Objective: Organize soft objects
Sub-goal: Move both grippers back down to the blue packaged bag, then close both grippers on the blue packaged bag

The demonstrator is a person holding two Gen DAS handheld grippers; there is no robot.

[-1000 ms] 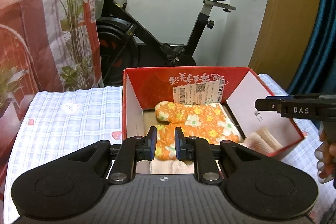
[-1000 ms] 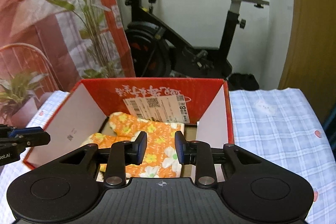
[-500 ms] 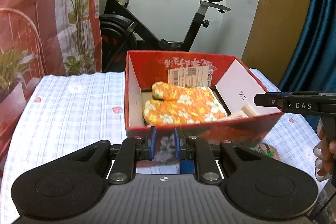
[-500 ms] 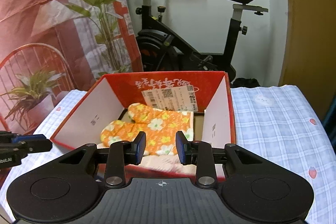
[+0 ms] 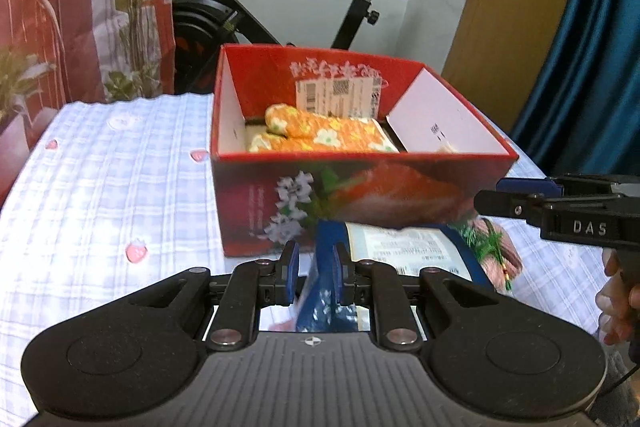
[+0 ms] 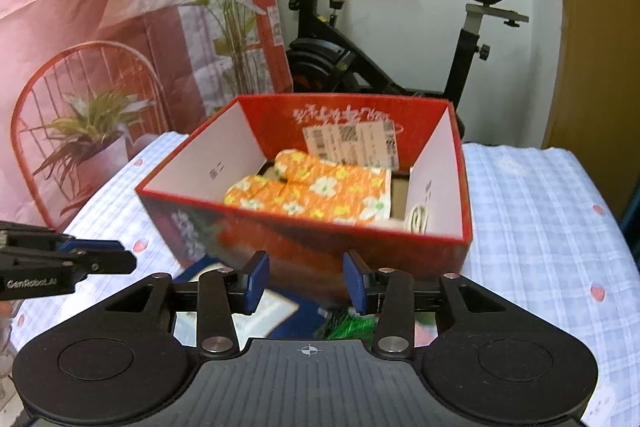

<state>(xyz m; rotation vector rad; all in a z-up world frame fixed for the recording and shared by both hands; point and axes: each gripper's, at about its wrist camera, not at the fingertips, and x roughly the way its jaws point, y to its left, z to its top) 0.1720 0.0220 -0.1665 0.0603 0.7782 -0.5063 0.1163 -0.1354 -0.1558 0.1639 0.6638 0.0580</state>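
Note:
A red cardboard box point(image 5: 360, 195) point(image 6: 304, 243) stands on the checked tablecloth. Inside it lies an orange floral oven mitt point(image 5: 324, 135) point(image 6: 312, 191), with a pale folded cloth point(image 6: 418, 219) at its right side. My left gripper point(image 5: 313, 273) is open and empty, in front of the box's near wall, above a blue packet point(image 5: 400, 255). My right gripper point(image 6: 306, 281) is open and empty, also in front of the box. A pink knitted item with green sprigs point(image 5: 492, 247) lies by the box's near right corner.
A checked tablecloth with strawberry prints point(image 5: 108, 195) point(image 6: 540, 227) covers the table. An exercise bike point(image 5: 248, 15) point(image 6: 400, 59) stands behind the table. A red curtain with a plant print point(image 6: 100, 27) hangs at the left. A blue curtain point(image 5: 592, 47) hangs at the right.
Both grippers have pulled back and up out of the box. The right gripper has opened wider. The mitt stays in the box.

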